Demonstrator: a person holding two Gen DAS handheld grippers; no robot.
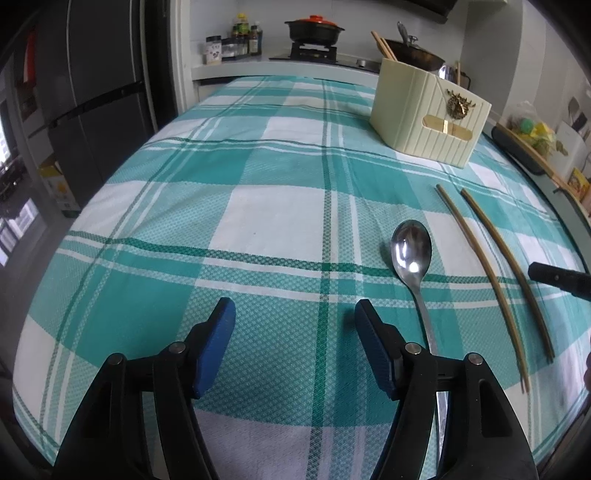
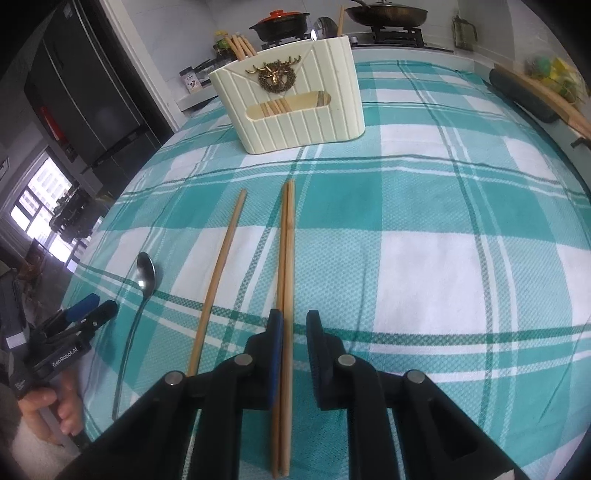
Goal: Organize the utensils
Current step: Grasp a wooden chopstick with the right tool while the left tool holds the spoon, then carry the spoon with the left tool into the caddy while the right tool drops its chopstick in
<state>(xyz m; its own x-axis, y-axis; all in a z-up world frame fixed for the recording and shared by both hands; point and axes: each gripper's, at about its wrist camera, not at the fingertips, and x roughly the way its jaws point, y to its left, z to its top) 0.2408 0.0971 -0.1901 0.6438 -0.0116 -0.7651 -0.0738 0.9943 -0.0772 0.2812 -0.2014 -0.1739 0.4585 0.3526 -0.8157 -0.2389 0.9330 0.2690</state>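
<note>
A cream utensil holder (image 1: 428, 110) (image 2: 295, 99) with a gold deer emblem stands at the far side of the table and holds chopsticks and a spoon. A steel spoon (image 1: 412, 254) (image 2: 146, 275) lies on the checked cloth. Wooden chopsticks lie beside it: a pair (image 2: 286, 258) and a single one (image 2: 221, 273); they also show in the left wrist view (image 1: 491, 266). My left gripper (image 1: 295, 314) is open and empty, just left of the spoon handle. My right gripper (image 2: 295, 317) is open, its fingers either side of the chopstick pair.
The table carries a teal and white checked cloth (image 1: 258, 206). A fridge (image 1: 92, 92) stands at the left. Behind are a stove with a red-lidded pot (image 1: 314, 27), a wok (image 2: 388, 14) and spice jars (image 1: 236, 42). A dark roll and a stick (image 2: 524, 96) lie at the right edge.
</note>
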